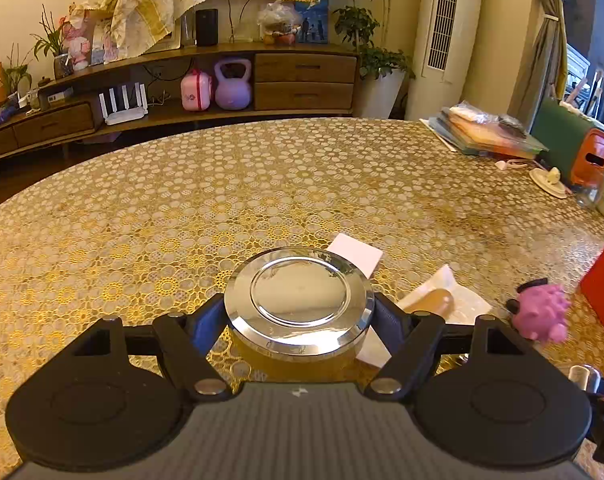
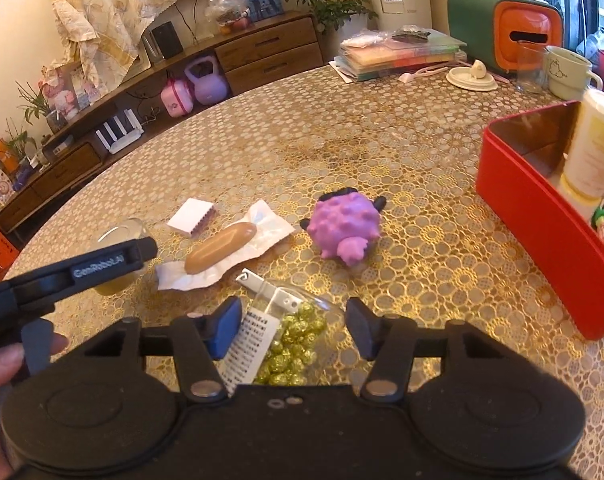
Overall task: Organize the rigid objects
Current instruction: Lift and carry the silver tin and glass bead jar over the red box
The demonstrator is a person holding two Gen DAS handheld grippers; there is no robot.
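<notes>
My left gripper [image 1: 297, 316] is shut on a glass jar [image 1: 299, 300] with a shiny silver lid and yellowish contents; its pads press on both sides just under the lid. In the right wrist view the same jar [image 2: 115, 240] shows at the left, behind a left finger. My right gripper [image 2: 291, 328] is open astride a clear bag of gold balls [image 2: 293, 344] with a white label; the left pad is next to the label, the right pad stands apart. A purple spiky toy [image 2: 344, 232] lies beyond the bag. A red box [image 2: 542, 240] at the right holds a cream bottle [image 2: 594, 140].
A brown oblong piece on a white wrapper [image 2: 219, 248] and a small white pad [image 2: 191, 216] lie between the jar and the toy. At the far right are stacked books [image 2: 398, 54], a green and orange case [image 2: 506, 28], a glass [image 2: 532, 66] and a mug [image 2: 568, 72].
</notes>
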